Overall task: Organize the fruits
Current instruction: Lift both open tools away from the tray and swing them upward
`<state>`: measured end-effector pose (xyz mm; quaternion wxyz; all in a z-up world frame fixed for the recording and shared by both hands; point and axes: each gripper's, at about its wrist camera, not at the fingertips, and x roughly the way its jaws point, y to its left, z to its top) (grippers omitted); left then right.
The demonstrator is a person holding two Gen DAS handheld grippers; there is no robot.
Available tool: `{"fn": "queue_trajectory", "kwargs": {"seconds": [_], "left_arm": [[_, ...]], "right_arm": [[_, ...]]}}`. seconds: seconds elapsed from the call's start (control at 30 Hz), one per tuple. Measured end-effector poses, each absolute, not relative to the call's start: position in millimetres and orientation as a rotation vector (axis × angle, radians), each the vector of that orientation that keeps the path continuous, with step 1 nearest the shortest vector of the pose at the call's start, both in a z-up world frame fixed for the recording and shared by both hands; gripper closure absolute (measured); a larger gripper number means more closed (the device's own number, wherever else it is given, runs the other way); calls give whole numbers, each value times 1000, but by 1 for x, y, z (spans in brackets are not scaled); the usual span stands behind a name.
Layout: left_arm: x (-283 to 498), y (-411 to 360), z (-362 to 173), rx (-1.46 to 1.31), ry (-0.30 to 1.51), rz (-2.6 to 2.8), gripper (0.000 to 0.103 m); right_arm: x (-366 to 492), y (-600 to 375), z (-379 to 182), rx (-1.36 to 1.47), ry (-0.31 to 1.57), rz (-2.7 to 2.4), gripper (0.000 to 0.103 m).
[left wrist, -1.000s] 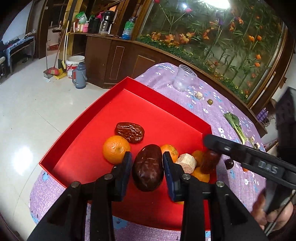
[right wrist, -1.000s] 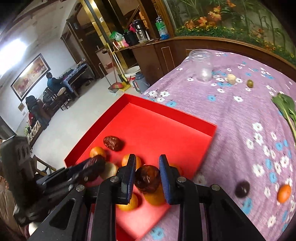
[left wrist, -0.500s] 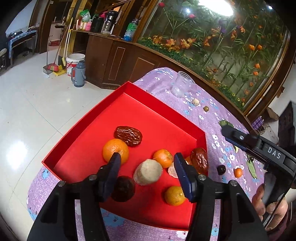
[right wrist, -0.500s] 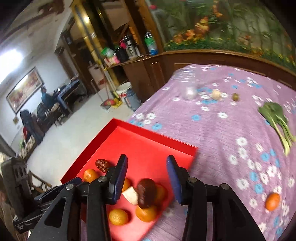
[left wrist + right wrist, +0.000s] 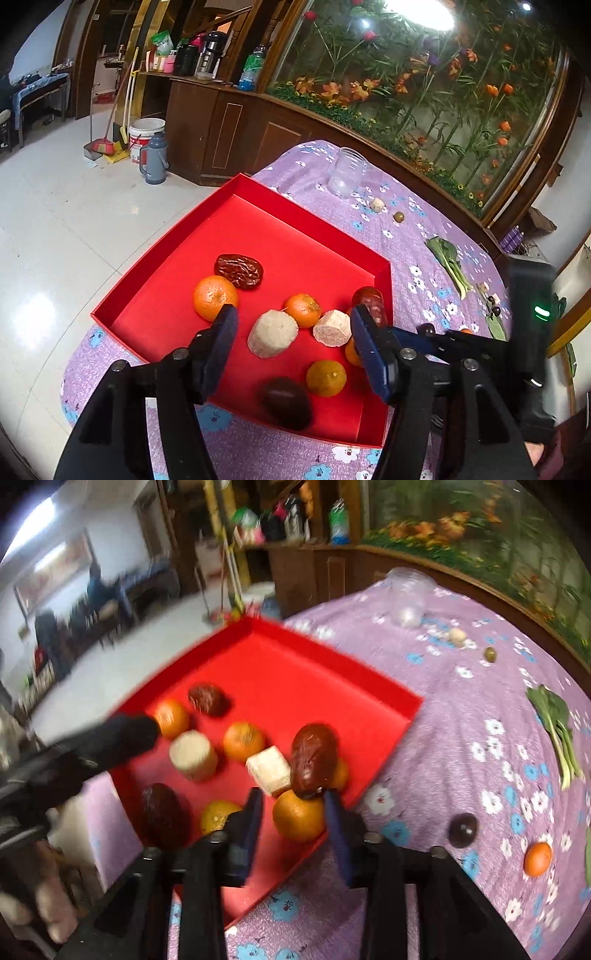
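Note:
A red tray on the purple flowered cloth holds several oranges, dark red dates and pale cut chunks. My left gripper is open and empty above the tray's near side, over a pale round chunk. A dark date lies near the tray's front wall. My right gripper is open and empty over the tray's right corner, around an orange. A glossy date rests on the oranges just beyond it. The left gripper shows blurred in the right wrist view.
On the cloth outside the tray lie a small orange, a dark round fruit, a green leaf vegetable, a small olive, a pale ball and a clear cup. The table edge drops to the floor at left.
Both grippers opened and let their dates drop into the tray, then pulled back and up. The left's date now lies near the front wall; the right's rests on the oranges.

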<state>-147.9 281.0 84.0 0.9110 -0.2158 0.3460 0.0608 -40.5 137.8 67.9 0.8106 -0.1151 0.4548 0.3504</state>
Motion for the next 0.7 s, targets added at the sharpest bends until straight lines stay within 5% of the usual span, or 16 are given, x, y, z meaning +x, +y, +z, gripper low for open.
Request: {"fn": "queue_trajectory", "kwargs": {"seconds": [0.63, 0.7], "left_arm": [[-165, 244, 111, -405, 674, 25, 40], [-169, 237, 122, -391, 649, 18, 40]], "right_arm": [[-47, -46, 119, 138, 804, 519, 61], [-53, -76, 130, 166, 789, 475, 54]]}}
